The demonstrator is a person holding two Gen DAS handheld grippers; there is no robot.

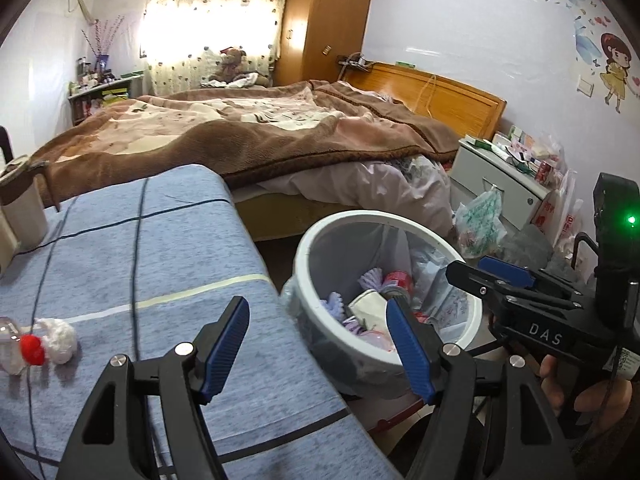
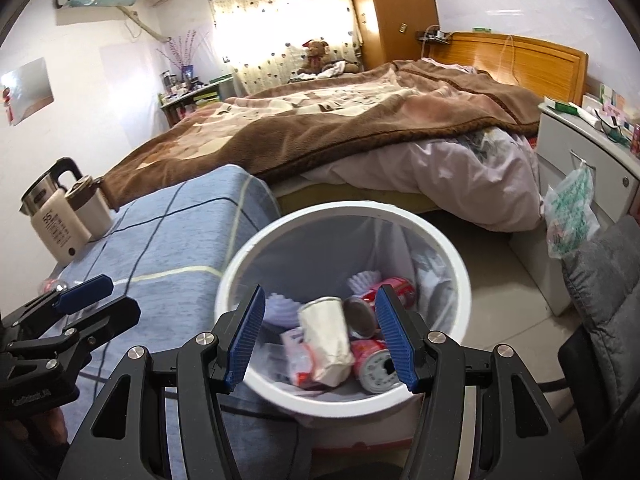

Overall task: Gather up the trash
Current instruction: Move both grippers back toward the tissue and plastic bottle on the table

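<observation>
- On the far left of the blue checked tabletop (image 2: 168, 248), well left of the trash bin (image 2: 448, 248), stand a kettle (image 2: 52, 216) with dark print too small to read and a cream mug (image 2: 90, 206) touching it.
- Nearer on that tabletop, also left of the bin, lie a white crocheted ball (image 1: 60, 338), a red pompom (image 1: 32, 350) touching it, and a clear bottle (image 1: 8, 340) at the edge of view.
- The left claw (image 1: 318, 350) stands apart and empty, one finger over the tabletop, the other over the bin's near rim.
- The bin sits on the floor just right of the tabletop, in front of the bed (image 2: 320, 128). Inside lie a paper cup (image 2: 326, 338), blurred, red cans (image 2: 372, 364) and purple-white paper liners (image 2: 280, 306).
- The right claw (image 2: 322, 338) is apart, holding nothing; the cup shows between its fingers, inside the bin.
- In the left wrist view the right claw's body reads "DAS" (image 1: 546, 334), just right of the bin.
- Right of the bin: a green-printed plastic bag (image 2: 572, 216), a grey nightstand (image 2: 592, 152) and a grey cushion (image 2: 604, 292).
</observation>
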